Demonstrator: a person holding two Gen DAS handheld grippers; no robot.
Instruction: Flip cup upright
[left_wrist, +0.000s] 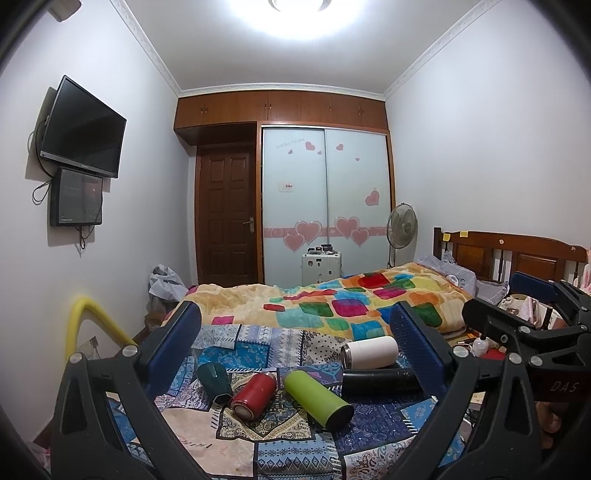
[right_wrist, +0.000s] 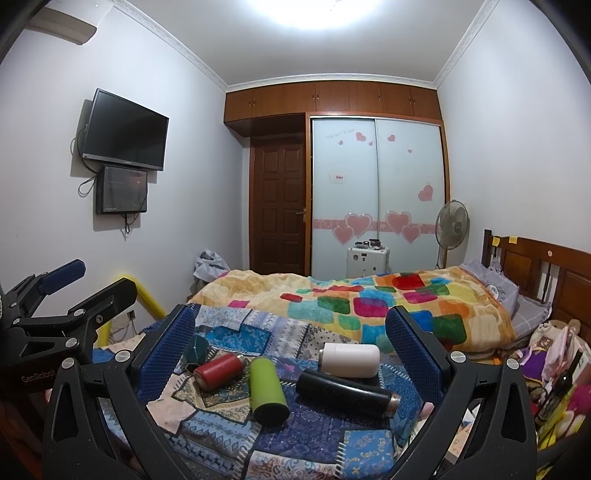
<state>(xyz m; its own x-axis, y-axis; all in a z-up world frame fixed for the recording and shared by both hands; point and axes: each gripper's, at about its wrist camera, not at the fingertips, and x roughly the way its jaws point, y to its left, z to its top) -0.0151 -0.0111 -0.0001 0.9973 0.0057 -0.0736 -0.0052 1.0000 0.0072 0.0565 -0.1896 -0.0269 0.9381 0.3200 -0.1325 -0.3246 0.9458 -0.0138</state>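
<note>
Cups, green cup (left_wrist: 318, 398) among them, lie sideways; both grippers' fingers (right_wrist: 413, 350) spread wide, holding nothing.

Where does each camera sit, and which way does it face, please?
Left wrist: on the left hand-held gripper, facing the cups on the bed; its open fingers and the right hand-held gripper show.
Right wrist: on the right gripper, same direction; left gripper shows.
Shared: green cup, wardrobe, TV.

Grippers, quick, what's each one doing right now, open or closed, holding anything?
Left gripper: open, holding nothing.
Right gripper: open, holding nothing.
</note>
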